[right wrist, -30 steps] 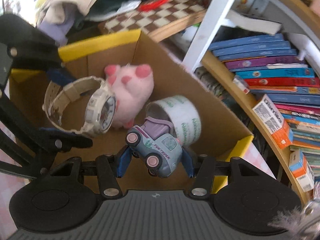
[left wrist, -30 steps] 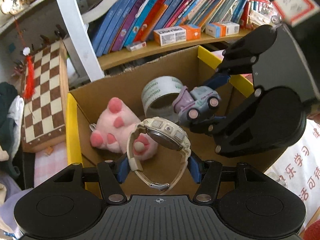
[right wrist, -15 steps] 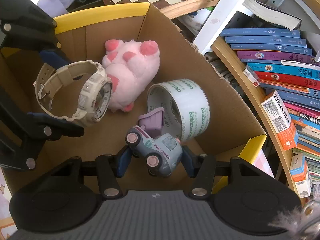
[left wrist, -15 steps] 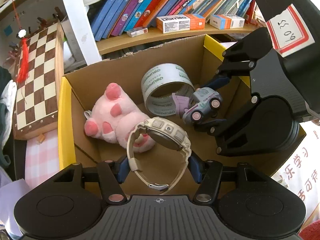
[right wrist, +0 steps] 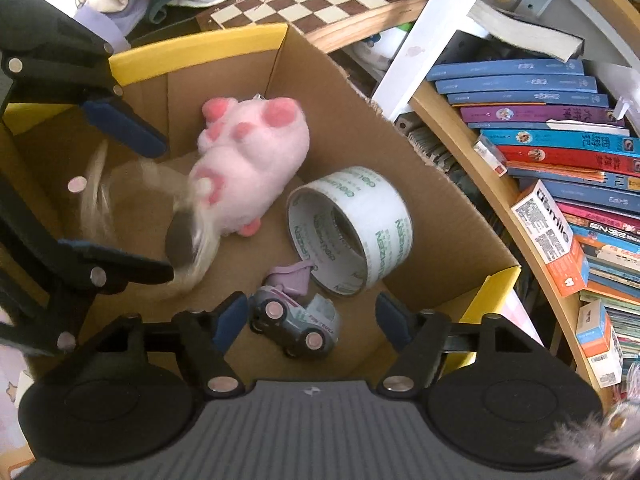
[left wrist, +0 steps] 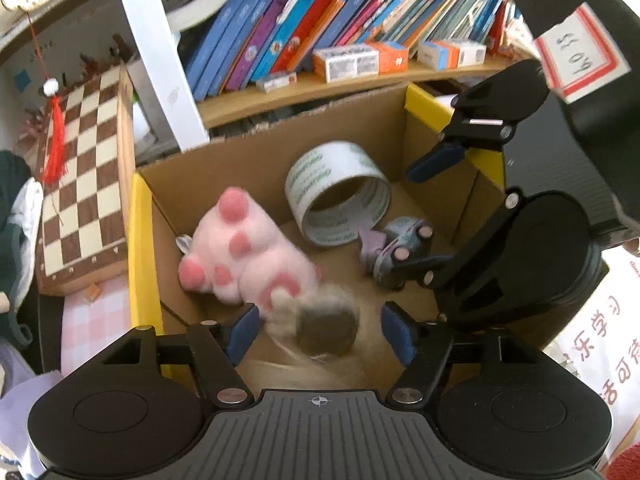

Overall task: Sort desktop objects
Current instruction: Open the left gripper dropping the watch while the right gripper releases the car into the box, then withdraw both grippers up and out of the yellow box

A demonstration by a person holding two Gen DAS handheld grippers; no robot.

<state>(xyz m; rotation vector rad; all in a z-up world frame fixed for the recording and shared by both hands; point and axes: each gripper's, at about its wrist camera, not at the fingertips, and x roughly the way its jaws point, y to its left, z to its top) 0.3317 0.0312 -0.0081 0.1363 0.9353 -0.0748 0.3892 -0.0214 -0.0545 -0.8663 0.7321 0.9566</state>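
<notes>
Watch [left wrist: 326, 330] dropped free between opened fingers [left wrist: 394, 334].

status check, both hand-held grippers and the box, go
Both jaws just opened: left hand-held gripper empty, blurred watch falling. Right hand-held gripper empty, toy truck lying in cardboard box. Nothing blocking.

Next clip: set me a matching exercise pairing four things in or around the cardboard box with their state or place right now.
Things:
1. watch
2. toy truck
3. tape roll
4. chessboard

States or places:
A. outside the box, beyond its yellow edge
B. lying on its side on the box floor, open end facing the camera
C. motion-blurred, free between open claw pads
D. sharp, on the box floor between open claw pads

Pairs: 1-C, 2-D, 3-B, 4-A
</notes>
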